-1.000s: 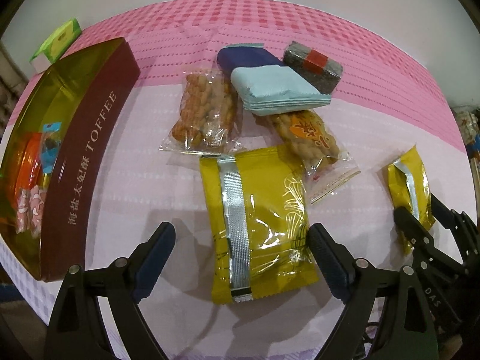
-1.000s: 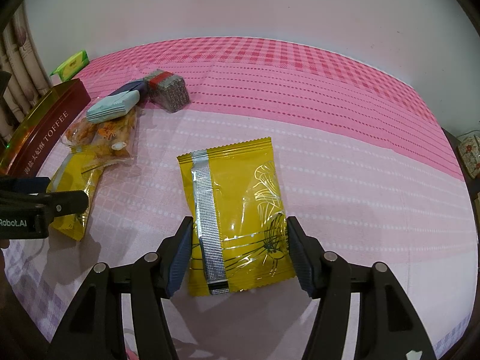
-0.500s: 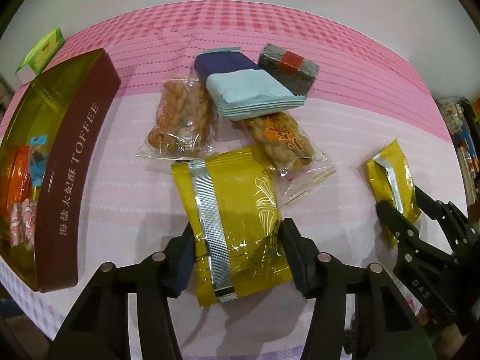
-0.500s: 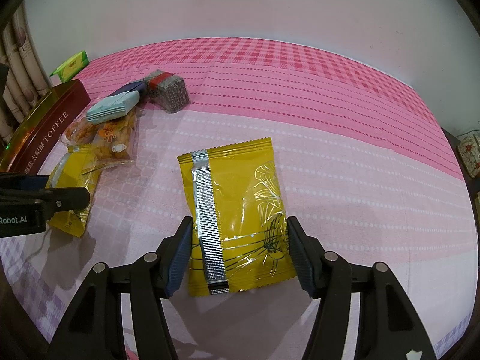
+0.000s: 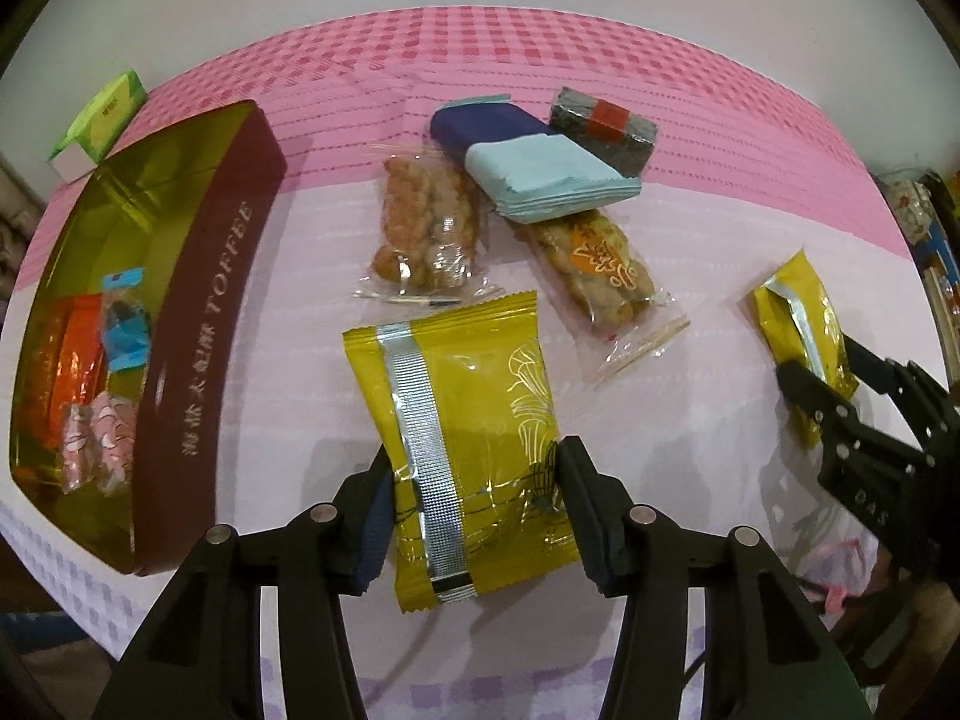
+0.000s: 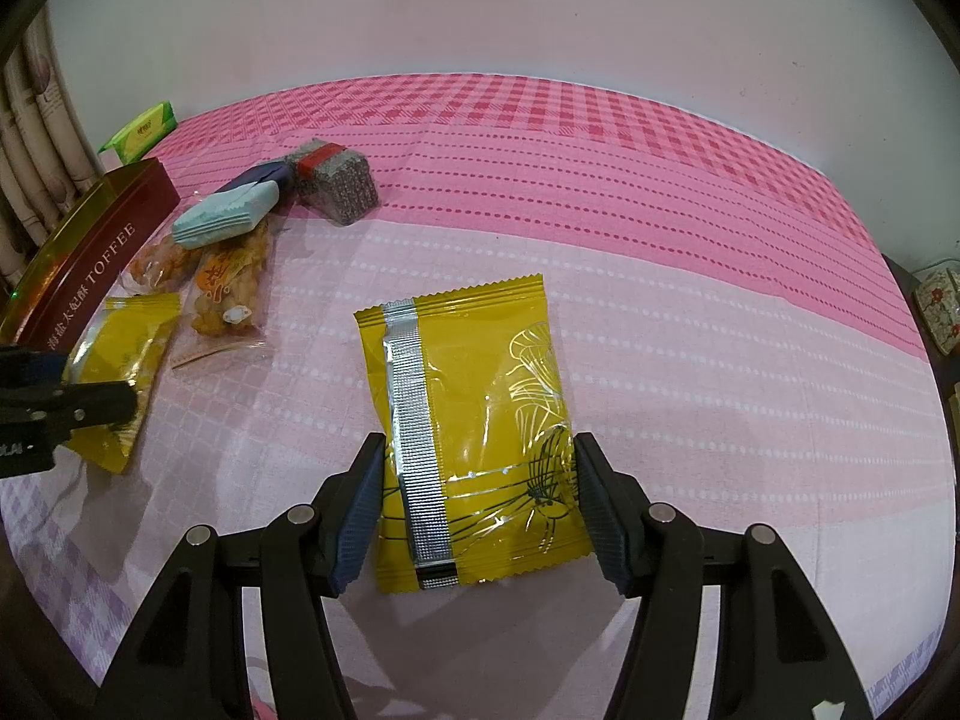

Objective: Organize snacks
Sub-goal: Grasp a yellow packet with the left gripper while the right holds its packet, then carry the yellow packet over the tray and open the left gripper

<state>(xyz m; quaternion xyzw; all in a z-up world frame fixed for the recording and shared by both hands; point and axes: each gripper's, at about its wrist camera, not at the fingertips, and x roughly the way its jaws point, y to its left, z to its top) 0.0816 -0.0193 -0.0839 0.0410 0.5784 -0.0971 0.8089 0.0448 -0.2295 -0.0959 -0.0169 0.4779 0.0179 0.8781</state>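
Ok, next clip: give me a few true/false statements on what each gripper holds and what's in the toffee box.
1. The left gripper is shut on a yellow packet. True.
2. The right gripper is empty. False: it grips another yellow packet.
3. The toffee box holds no snacks. False: several wrapped snacks lie inside.
4. A light blue packet lies on a dark blue packet. True.
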